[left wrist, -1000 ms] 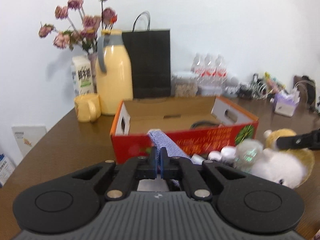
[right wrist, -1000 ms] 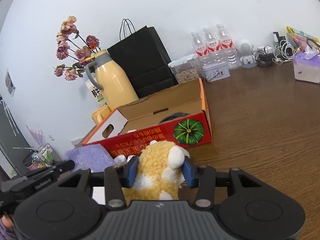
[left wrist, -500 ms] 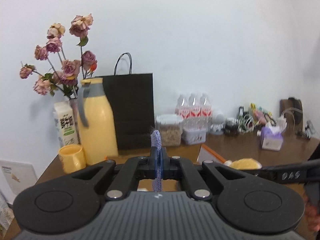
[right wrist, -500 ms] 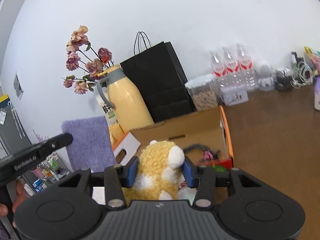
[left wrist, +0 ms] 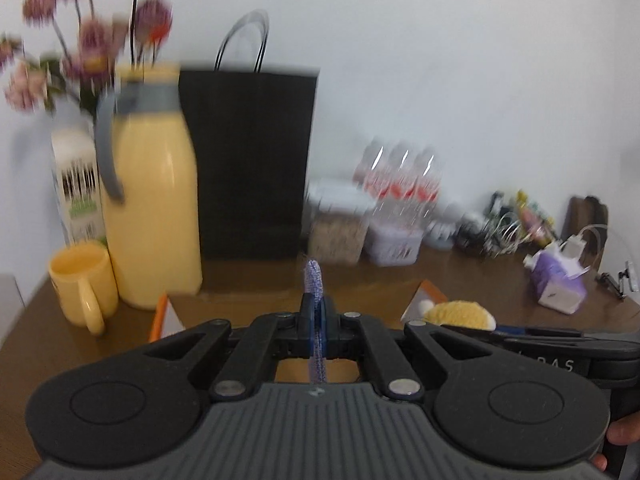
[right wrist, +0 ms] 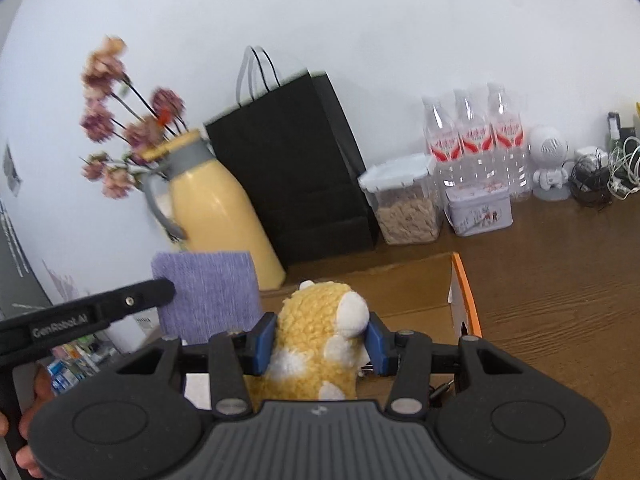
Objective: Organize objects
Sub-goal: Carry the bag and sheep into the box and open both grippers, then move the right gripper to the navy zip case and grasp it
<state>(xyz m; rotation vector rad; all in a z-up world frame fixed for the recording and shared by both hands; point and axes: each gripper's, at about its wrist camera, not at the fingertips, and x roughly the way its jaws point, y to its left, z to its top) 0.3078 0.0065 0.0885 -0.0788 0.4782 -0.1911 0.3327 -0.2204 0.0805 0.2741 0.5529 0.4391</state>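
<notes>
Here the left gripper point(left wrist: 316, 320) fingers pinch a purple cloth point(right wrist: 208, 294); the right gripper point(right wrist: 320, 344) fingers pinch a yellow plush toy point(right wrist: 320, 340) above the cardboard box point(right wrist: 460, 288)

I now carry the purple cloth point(right wrist: 206, 294) in my left gripper point(left wrist: 316, 322) and the plush toy point(right wrist: 316, 340) in my right gripper point(right wrist: 320, 342) up off the table, over the open cardboard box point(right wrist: 460, 292), closer to the back wall.
</notes>
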